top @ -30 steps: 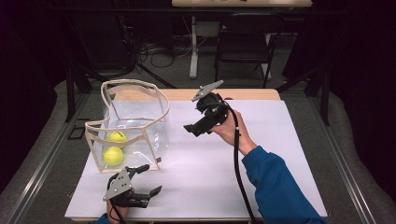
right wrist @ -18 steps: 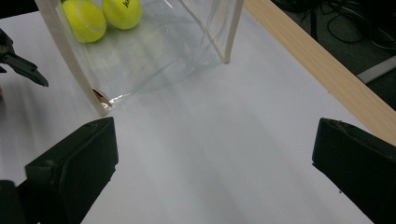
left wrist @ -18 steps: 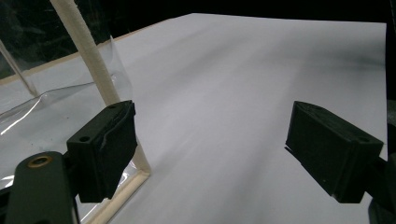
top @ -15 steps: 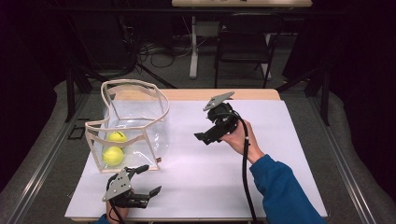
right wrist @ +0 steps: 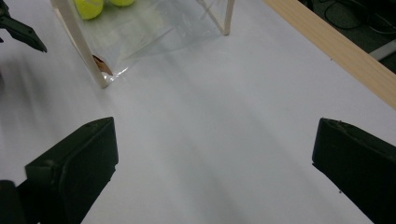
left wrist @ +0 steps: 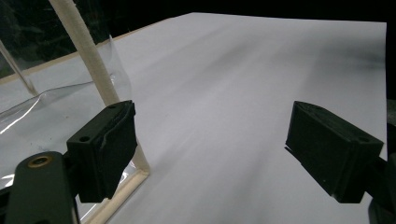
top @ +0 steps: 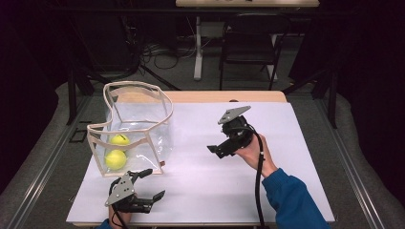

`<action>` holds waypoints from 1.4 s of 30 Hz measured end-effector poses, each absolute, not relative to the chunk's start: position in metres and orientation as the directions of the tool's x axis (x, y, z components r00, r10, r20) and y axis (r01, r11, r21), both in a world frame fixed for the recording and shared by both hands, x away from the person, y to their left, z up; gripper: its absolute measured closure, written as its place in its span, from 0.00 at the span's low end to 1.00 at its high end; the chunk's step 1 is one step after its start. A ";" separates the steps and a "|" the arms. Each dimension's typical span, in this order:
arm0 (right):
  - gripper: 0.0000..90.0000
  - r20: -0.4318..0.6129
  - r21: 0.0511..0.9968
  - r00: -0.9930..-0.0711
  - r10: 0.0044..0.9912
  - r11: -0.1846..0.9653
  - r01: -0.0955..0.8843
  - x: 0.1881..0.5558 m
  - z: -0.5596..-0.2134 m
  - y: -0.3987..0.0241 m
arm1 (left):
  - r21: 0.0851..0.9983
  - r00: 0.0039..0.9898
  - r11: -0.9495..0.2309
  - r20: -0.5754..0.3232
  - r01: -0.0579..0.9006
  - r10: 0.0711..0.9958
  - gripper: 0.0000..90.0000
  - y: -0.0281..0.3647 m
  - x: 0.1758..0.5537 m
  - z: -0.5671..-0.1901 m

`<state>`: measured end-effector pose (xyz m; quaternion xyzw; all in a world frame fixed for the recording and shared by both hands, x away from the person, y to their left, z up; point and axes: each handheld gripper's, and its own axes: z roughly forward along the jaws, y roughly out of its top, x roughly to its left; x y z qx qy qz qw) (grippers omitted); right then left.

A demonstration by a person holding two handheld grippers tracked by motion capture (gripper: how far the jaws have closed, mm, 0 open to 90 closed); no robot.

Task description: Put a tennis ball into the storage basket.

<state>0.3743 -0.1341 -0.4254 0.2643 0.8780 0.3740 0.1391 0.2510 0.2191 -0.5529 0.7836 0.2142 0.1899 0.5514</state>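
Observation:
A clear plastic bag with cream trim stands open on the left of the white table cover. Two yellow tennis balls lie inside it. My left gripper rests near the front edge, just in front of the bag, and is open with nothing in it. In the left gripper view its jaws stand wide apart beside the bag's trim. My right gripper is held over the table's middle, open and empty. The right gripper view faces the bag and a ball.
A strip of wooden tabletop shows beyond the white cover's far edge. A black chair and cables stand on the floor behind the table. The left gripper's finger shows at the top left of the right gripper view.
My right gripper has moved right and toward the person, away from the bag's mouth. The left gripper and the bag have stayed put.

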 end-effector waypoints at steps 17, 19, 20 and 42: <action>0.00 -0.042 0.726 -0.797 0.602 0.567 0.389 0.348 -0.453 -0.167 | 0.946 0.829 -0.300 0.067 0.125 0.555 0.18 0.219 0.251 -0.553; 0.00 -0.041 0.726 -0.795 0.606 0.564 0.393 0.345 -0.457 -0.171 | 0.946 0.829 -0.300 0.068 0.124 0.555 0.18 0.219 0.250 -0.553; 0.00 -0.043 0.727 -0.793 0.608 0.563 0.392 0.343 -0.459 -0.174 | 0.946 0.829 -0.300 0.068 0.124 0.555 0.18 0.219 0.251 -0.553; 0.00 -0.038 0.755 -0.737 0.675 0.503 0.421 0.294 -0.500 -0.227 | 0.944 0.832 -0.305 0.067 0.126 0.550 0.18 0.217 0.251 -0.554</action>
